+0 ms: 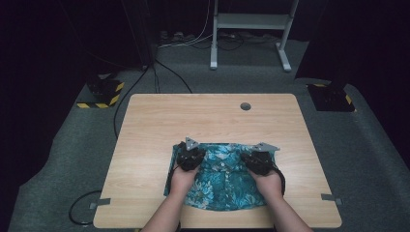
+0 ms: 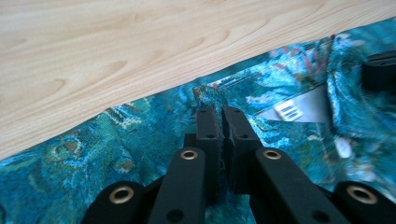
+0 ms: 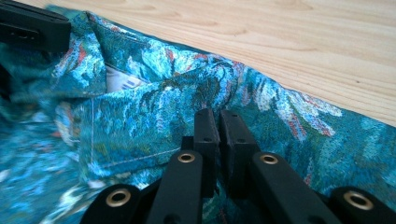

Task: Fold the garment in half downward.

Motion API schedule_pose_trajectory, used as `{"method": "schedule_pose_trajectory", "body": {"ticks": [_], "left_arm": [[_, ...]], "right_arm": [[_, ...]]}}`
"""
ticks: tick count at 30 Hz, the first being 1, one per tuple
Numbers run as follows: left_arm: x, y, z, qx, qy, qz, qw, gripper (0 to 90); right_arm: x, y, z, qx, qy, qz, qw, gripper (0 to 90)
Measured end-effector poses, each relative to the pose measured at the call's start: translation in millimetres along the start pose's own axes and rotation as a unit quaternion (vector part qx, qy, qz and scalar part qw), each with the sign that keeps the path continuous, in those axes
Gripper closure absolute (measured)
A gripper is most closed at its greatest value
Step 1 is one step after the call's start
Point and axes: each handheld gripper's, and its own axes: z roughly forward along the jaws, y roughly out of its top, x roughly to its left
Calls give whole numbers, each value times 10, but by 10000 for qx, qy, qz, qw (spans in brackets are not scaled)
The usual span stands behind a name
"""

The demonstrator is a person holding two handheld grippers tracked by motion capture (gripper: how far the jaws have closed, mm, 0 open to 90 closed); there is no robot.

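A teal shirt with a floral print (image 1: 223,181) lies folded on the near middle of the wooden table (image 1: 203,116). My left gripper (image 1: 189,157) sits at the shirt's far left corner. In the left gripper view its jaws (image 2: 222,112) stand pressed together with a raised fold of the shirt (image 2: 140,135) pinched at their tips. My right gripper (image 1: 258,159) is at the far right corner. Its jaws (image 3: 219,114) are likewise shut with bunched shirt cloth (image 3: 154,107) at them. A white collar label (image 2: 289,110) shows between the two grippers.
A round cable hole (image 1: 245,106) is in the table's far part. Bare wood runs beyond the shirt's far edge (image 2: 116,56). On the floor behind stand a white frame (image 1: 249,29) and two bases with yellow-black stripes (image 1: 101,94). A cable loop (image 1: 80,210) lies at the front left.
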Motion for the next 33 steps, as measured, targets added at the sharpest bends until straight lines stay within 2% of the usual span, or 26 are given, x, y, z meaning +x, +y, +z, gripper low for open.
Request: {"method": "schedule_pose_trajectory", "body": {"ticks": [7,15,23,27,30,33], "left_arm": [[-101,-101,-188,-51,-49,138,9999,858],[-205,-332,-300,-61,-116,22,9999,857],[-299,-622,-422,-34,-220,-81,9997,850],[-301,-638,-461,-93,-184,-41,9998,808],[-266,-568,-529,-262,-158,-36,9995,764],[-232,-493,-550,-323,-41,3,9995,653]], "right_arm": [[107,-84,-197,-112,116,-111,9998,860],[190,-247,-311,-52,146,-124,9998,855],[293,-512,-438,35,130,-119,9998,826],[288,-567,-467,51,125,-112,9998,795],[241,-563,-537,-74,87,-89,9999,737],[183,-519,-571,-154,20,-66,9999,680]]}}
